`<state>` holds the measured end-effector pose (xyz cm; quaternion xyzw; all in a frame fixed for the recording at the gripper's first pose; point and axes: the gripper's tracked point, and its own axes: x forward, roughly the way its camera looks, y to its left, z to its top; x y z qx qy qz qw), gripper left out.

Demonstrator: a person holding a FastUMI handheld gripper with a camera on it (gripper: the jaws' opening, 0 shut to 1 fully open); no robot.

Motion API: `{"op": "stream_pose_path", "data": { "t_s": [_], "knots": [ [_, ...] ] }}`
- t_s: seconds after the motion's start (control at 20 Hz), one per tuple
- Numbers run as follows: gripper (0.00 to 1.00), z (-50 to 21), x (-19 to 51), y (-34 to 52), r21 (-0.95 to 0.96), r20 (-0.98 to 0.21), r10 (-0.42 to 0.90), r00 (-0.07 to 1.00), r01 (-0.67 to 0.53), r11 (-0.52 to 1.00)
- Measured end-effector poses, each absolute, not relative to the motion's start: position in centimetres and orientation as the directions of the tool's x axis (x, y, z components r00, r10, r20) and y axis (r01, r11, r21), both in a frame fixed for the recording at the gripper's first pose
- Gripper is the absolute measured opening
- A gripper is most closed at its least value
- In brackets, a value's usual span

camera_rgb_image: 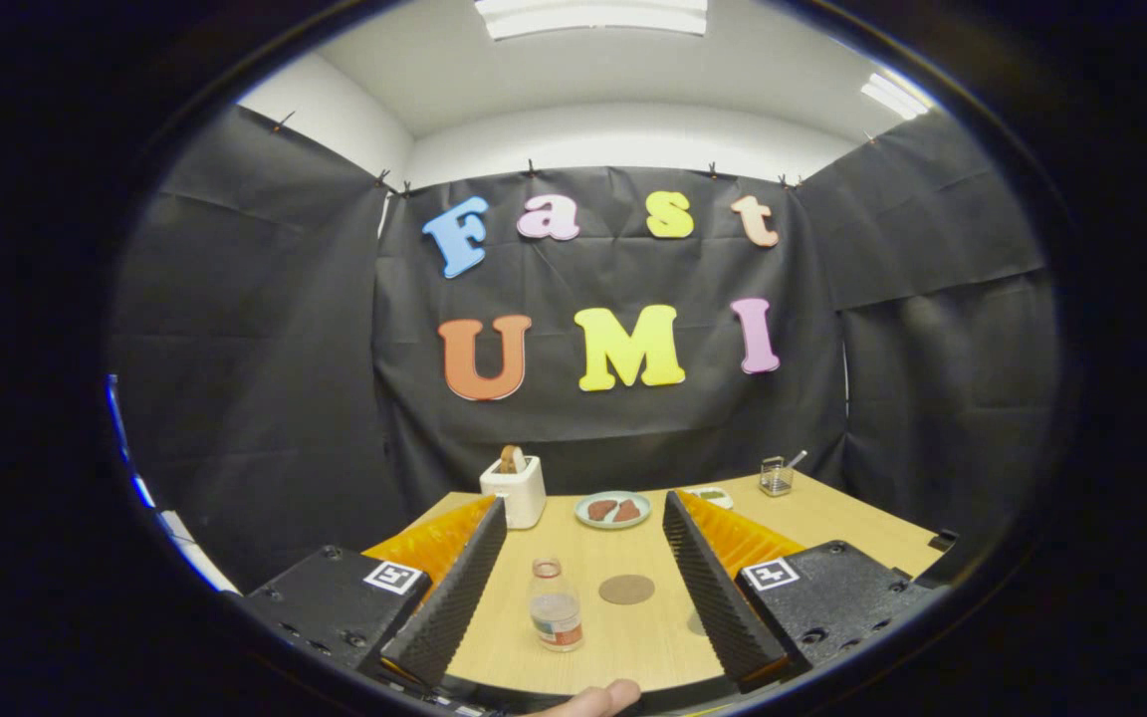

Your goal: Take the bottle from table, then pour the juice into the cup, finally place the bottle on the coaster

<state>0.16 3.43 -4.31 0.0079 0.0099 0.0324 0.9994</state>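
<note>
1. The gripper point(583, 578) has its two fingers point(454, 588) spread wide apart, holding nothing. A person's fingertip point(598, 697) shows just behind them.
2. The bottle point(556, 604) stands upright on the desk point(832, 518), between the fingers and a little nearer the left one, touching neither.
3. It is a small clear plastic bottle with a label band low on its body and liquid in its lower part; whether a cap is on, I cannot tell. It is likely light, thin-walled and somewhat slippery, so it could dent or tip under a hard squeeze. The best hold is probably across the body just above the label, below the neck.
4. The round brown coaster point(626, 589) lies flat just beyond the bottle, slightly toward the right finger, and apart from the bottle.
5. Well beyond the fingers are a white toaster point(515, 489), a plate point(613, 509) and a small glass cup point(776, 476) with something sticking out of it, probably the pouring target.
</note>
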Motion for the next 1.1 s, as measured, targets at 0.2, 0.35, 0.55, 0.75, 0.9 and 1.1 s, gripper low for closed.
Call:
{"op": "stream_pose_path", "data": {
  "t_s": [0.2, 0.35, 0.55, 0.75, 0.9, 1.1],
  "knots": [
    [1.0, -6.8, 0.9, 4.2, 0.007, -0.02, 0.074, 0.997, -0.074, 0.997],
    [1.0, -9.0, 1.9, 5.0, 0.003, -0.028, 0.079, 0.996, -0.079, 0.997],
    [1.0, -11.7, 2.9, 5.8, 0.003, -0.033, 0.088, 0.996, -0.088, 0.996],
    [1.0, -14.3, 3.9, 6.7, -0.012, -0.013, 0.096, 0.995, -0.097, 0.995],
    [1.0, -16.9, 4.8, 7.2, -0.015, -0.005, 0.1, 0.995, -0.1, 0.995],
    [1.0, -20.7, 6.7, 8.0, -0.027, -0.047, 0.098, 0.994, -0.099, 0.995]
  ]
}}
